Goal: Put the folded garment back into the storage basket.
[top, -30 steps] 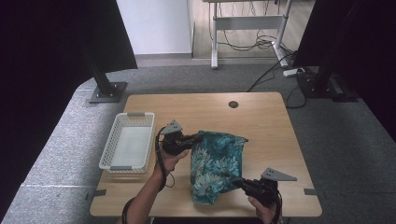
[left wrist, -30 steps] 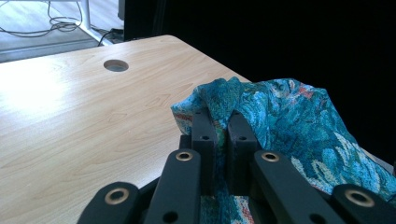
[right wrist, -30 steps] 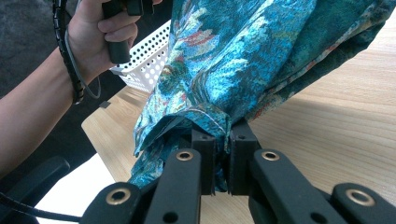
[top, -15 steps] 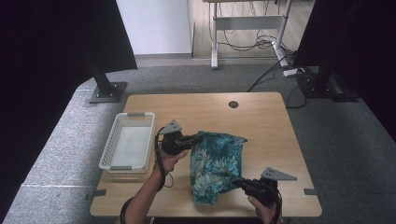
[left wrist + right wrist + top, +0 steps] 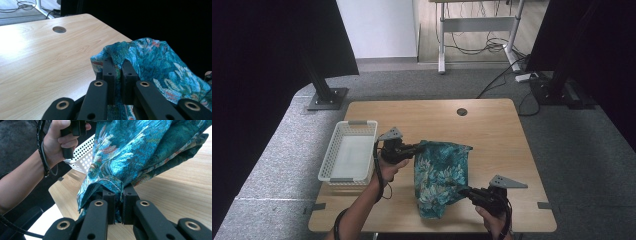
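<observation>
We see a teal floral cloth [image 5: 441, 175] on the wooden table [image 5: 492, 130], left gripper [image 5: 416, 148] pinching its far-left corner, right gripper [image 5: 463, 190] pinching its near-right edge, white basket [image 5: 348, 152] at left.

Two black hand-held grippers and bare forearms

The left gripper [image 5: 416, 148] and the right gripper [image 5: 463, 190] are both black, each with a grey three-cornered plate [image 5: 508, 182] on top. Each has two flat black jaws and linkage bars with round brass-coloured rivets [image 5: 98, 83]. A black cable [image 5: 376, 165] hangs from the left gripper. The left hand [image 5: 58, 140] has a black coiled band and a thin dark cord around the wrist; no sleeves cover the forearms.
</observation>
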